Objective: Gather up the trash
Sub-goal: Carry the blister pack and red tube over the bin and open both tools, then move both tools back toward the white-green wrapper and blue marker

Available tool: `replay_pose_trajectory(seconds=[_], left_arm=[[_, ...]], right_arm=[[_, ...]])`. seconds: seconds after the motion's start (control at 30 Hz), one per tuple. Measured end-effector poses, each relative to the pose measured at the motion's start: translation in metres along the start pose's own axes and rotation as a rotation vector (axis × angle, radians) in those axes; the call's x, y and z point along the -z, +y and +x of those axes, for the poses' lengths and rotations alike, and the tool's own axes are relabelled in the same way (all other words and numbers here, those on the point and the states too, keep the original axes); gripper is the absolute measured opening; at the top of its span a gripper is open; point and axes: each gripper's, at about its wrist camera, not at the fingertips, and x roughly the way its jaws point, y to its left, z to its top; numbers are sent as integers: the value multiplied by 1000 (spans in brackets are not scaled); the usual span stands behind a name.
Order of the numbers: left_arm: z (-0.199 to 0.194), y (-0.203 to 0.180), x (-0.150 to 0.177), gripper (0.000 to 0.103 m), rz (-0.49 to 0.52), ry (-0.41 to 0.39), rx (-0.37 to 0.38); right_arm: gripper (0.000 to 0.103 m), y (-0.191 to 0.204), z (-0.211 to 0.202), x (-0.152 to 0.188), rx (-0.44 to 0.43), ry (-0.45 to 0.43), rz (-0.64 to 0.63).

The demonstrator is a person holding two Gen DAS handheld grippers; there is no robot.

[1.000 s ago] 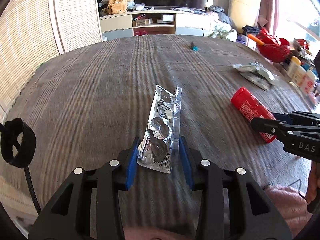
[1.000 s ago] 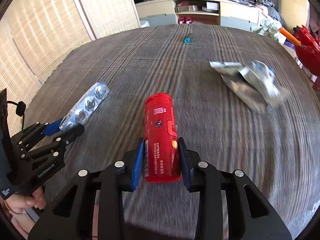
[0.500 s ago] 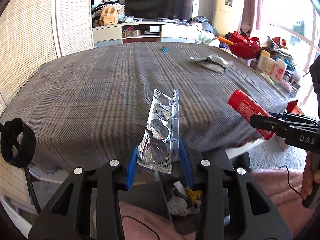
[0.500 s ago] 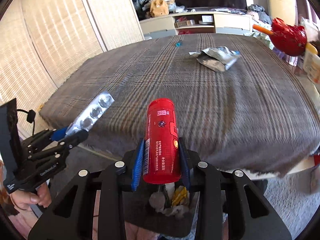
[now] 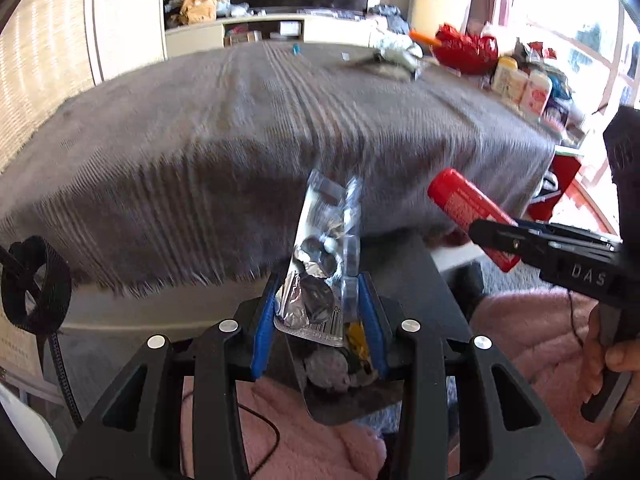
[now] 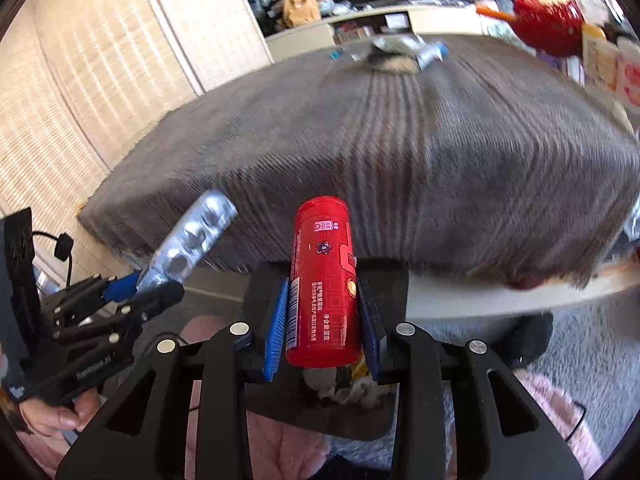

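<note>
My left gripper (image 5: 318,322) is shut on a silver blister pack (image 5: 320,268), held off the table's front edge above a dark bin (image 5: 352,400) with crumpled trash inside. My right gripper (image 6: 322,330) is shut on a red cylindrical tube (image 6: 322,280), also held over the bin (image 6: 320,408). The tube (image 5: 466,216) and right gripper show at right in the left wrist view. The blister pack (image 6: 192,240) and left gripper show at left in the right wrist view. A crumpled silver wrapper (image 6: 400,54) lies far back on the table.
The table has a grey-brown plaid cloth (image 5: 240,128). A small blue cap (image 5: 296,49) lies at its far edge. Red bowls and bottles (image 5: 516,80) stand to the right. A woven screen (image 6: 100,80) stands left. Pink fabric (image 5: 532,336) lies beside the bin.
Both grippers have pulled back from above the table and lowered past its front edge, each still holding its item. The bin now sits under both.
</note>
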Motion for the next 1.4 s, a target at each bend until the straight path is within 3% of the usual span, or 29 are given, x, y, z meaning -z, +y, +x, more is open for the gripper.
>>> replay_pose_trajectory(seconds=[0.3,0.63,0.7,0.77,0.87,1.07,1.4], left_arm=[[41,-8,23,36,-1,106,32],[57,-10,28,37,1,151,30],[59,-10,28,40,-5,161,26],[62,-13,27,53,1,164,15],[61,-11,27,68,1,166,3],[51,-4,25,94,-7,149,5],[21,4,1,95,24,92,16]], right_arm=[[34,-2,31,17,35,110,11],[35,-3,40,15,32,131,42],[46,-2,44,14,32,142,63],[74,0,44,15,45,133,64],[91,2,41,13,75,110,64],[99,-15,37,11,75,105,119],[99,-17,13,-8,46,87,114]])
